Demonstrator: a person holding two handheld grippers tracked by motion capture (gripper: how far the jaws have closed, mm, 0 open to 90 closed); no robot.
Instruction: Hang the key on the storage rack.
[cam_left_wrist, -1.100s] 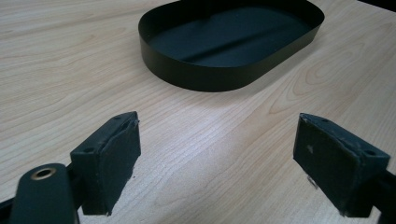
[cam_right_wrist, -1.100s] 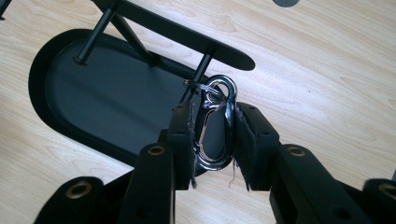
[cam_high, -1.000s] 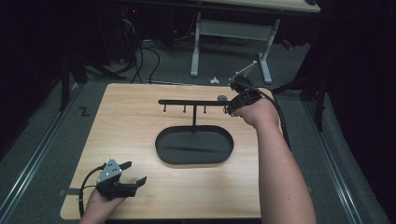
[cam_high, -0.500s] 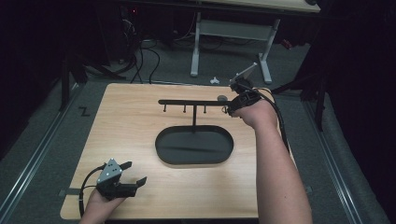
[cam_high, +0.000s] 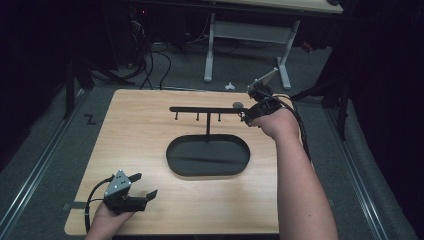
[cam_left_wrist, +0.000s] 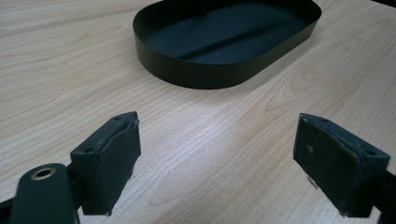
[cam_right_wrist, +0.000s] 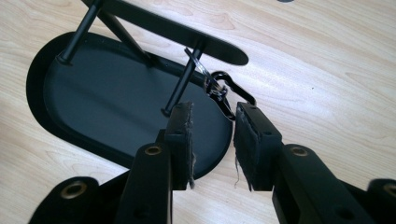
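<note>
Jaws on my left gripper (cam_high: 141, 186) stand spread wide with nothing between them, as the left gripper view shows over bare wood. I hold it low at the near left corner of the light wooden table (cam_high: 140, 135), well apart from everything else. Ahead of it, mid-table, sits the black oval metal tray (cam_high: 207, 156), its shallow wall (cam_left_wrist: 201, 79) plain in the left gripper view. From the tray rises a thin black post carrying a flat black crossbar (cam_high: 200, 109) with short pegs hanging under it. At the bar's right end I see my right gripper (cam_right_wrist: 212, 126), jaws narrowed to a small gap but gripping nothing. Just beyond their tips, a small black carabiner clip (cam_right_wrist: 224, 91) on a thin wire ring hangs from the end peg (cam_right_wrist: 184, 79). I cannot tell whether the pads touch the clip.
</note>
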